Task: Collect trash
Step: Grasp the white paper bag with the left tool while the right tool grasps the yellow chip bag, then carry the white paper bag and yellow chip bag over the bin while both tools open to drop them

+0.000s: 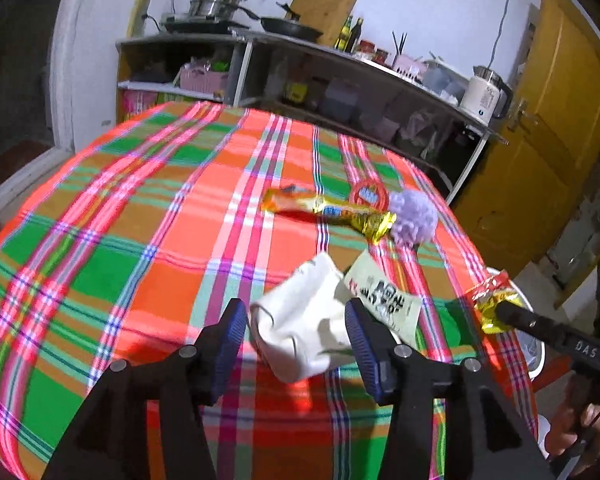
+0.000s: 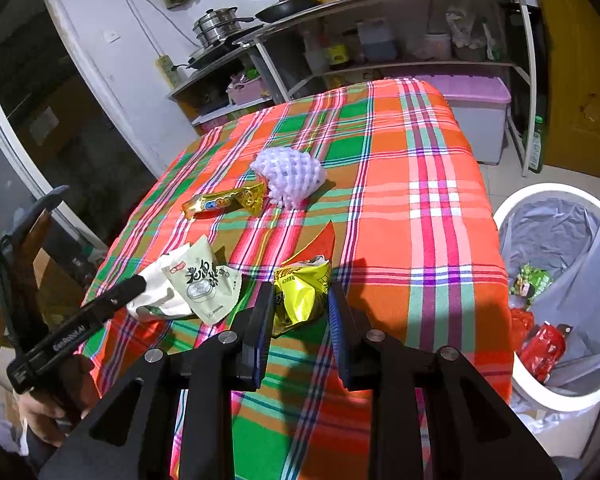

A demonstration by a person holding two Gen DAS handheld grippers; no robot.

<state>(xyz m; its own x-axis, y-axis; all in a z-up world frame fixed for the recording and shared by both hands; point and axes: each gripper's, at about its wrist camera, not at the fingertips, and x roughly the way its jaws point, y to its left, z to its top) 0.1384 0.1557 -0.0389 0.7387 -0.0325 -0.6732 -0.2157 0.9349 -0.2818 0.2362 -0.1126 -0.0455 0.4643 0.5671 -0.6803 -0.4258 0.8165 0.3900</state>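
Trash on the plaid table, one gripper over a white packet, the other pinching a yellow bag.

Left to right: the left gripper [image 1: 296, 336] stands spread around the white packet [image 1: 300, 320], pads not pressing it, with the packet lying on the cloth [image 1: 140, 240]. Beyond lie a gold wrapper [image 2: 224, 202] and a purple foam net [image 2: 288, 176], touching. The right gripper [image 2: 300, 308] is pressed onto the yellow bag [image 2: 298, 292]. The bin [image 2: 556, 396] stands just beside the table's right edge, holding wrappers.
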